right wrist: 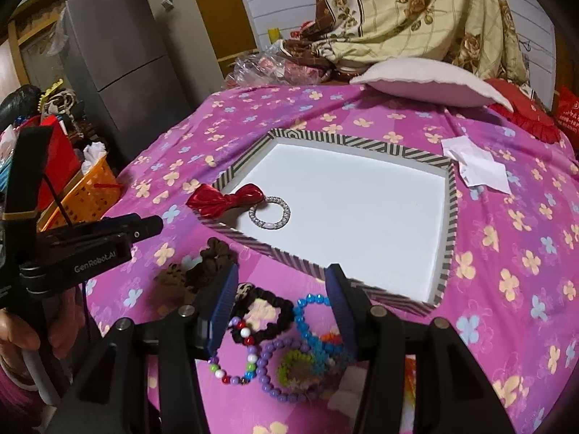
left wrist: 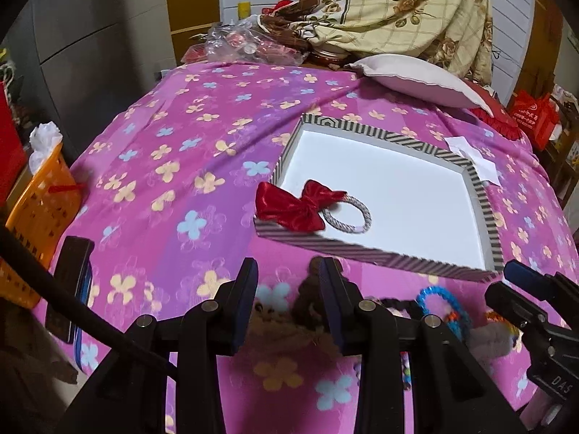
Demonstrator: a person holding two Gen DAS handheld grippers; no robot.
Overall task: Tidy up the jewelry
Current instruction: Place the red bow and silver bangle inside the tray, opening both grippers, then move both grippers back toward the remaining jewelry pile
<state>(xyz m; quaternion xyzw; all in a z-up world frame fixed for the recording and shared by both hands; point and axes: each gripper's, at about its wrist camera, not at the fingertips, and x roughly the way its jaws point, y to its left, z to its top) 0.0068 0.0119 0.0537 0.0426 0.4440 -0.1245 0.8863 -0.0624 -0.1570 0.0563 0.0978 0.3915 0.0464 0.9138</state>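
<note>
bow hair tie in tray | left gripper empty

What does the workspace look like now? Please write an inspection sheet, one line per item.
Surface: bed with pink flowered sheet.
Job's things: striped tray holds only the bow tie, lying over its rim; bracelets and scrunchies lie on the sheet before the tray.
Clutter: white paper beside the tray, pillow, phone.
Grippers: left gripper open, empty; right gripper open, empty, above the bracelets.
Cables: thin black cord near the left gripper.
Surroundings: orange basket, fridge, hanging quilt.
</note>
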